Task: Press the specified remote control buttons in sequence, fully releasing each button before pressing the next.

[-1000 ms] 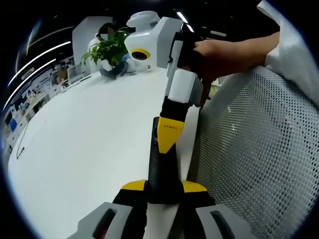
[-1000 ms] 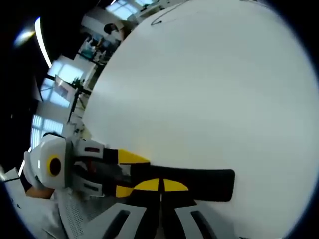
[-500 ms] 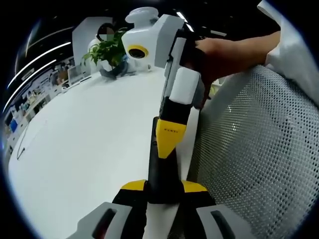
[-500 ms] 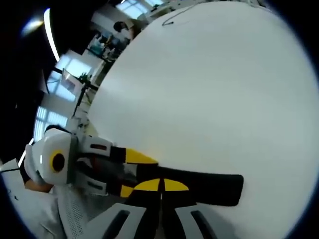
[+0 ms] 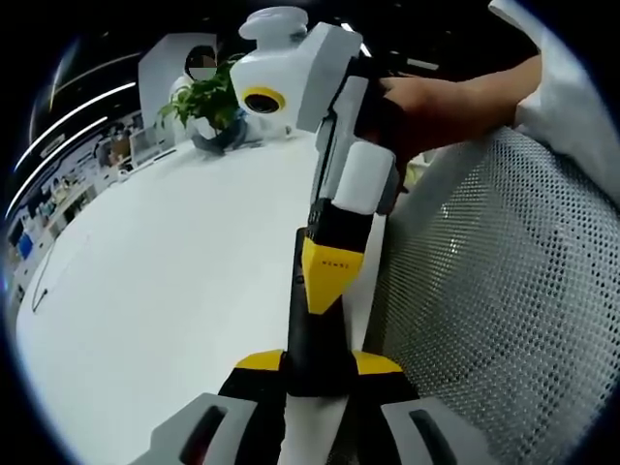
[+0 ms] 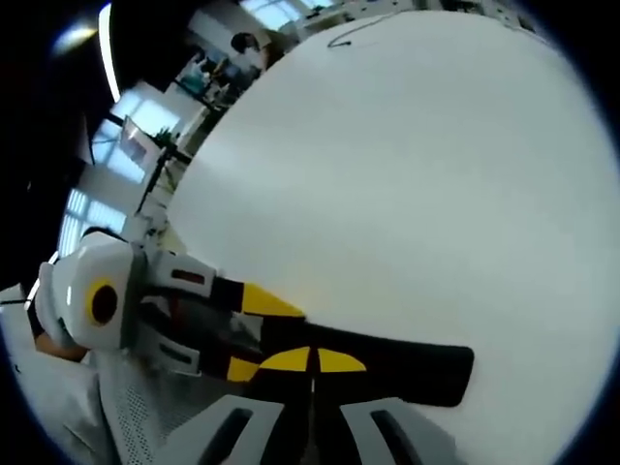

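Black remote [image 5: 315, 334] clamped by left hand-held gripper [image 5: 318, 363] at table [image 5: 165, 281] edge | right hand-held gripper [image 6: 312, 360] closed, tips on remote

Remote control [image 5: 315, 334] on table [image 5: 165, 262], plant [image 5: 208, 102] behind.

A broad white table [image 5: 165, 262] runs across the left gripper view, its surface plain and glossy. At its far end stands a leafy green plant [image 5: 208, 102] in a dark pot. A thin dark cable [image 5: 44, 281] lies looped near the table's left edge. Beside the table, on the right, is the white mesh back of a chair [image 5: 504, 291]. In the right gripper view the same white tabletop [image 6: 407, 184] spreads wide, with the thin cable [image 6: 349, 39] at its far edge and bright office windows [image 6: 131, 145] beyond.
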